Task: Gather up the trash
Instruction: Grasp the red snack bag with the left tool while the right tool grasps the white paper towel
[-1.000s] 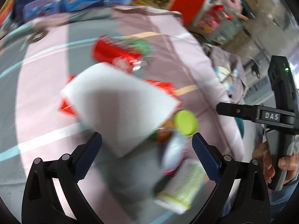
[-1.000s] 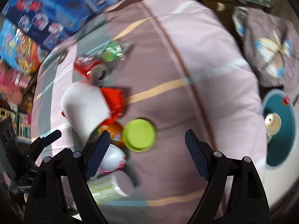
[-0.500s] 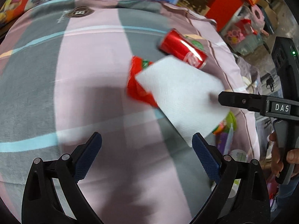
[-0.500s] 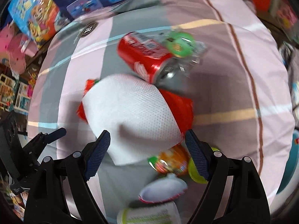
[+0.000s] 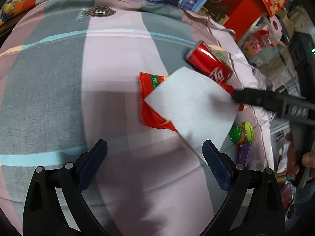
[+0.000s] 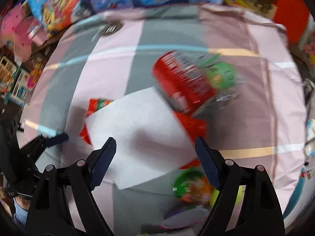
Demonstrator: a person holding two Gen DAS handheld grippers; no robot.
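A pile of trash lies on a pink and grey striped bedcover (image 5: 59,90). On top is a white paper napkin (image 5: 193,108) covering a red snack wrapper (image 5: 149,106). A red soda can (image 5: 208,63) lies on its side behind them. A green-lidded cup (image 5: 239,133) sits to the right. My left gripper (image 5: 155,149) is open over bare cloth, left of the napkin's corner. My right gripper (image 6: 155,145) is open above the napkin (image 6: 137,133), with nothing between its fingers. The can (image 6: 181,78) and a green wrapper (image 6: 222,76) lie beyond it.
Toy boxes (image 6: 53,5) line the far edge of the bed, and a red box (image 5: 246,5) stands at the back right. More small trash (image 6: 189,186) lies near the right gripper's right finger. A hand (image 5: 297,157) holds the right gripper's handle.
Both grippers have swept sideways across the bed. In the left view the pile slid from the centre to the right. In the right view the napkin and can came to the centre.
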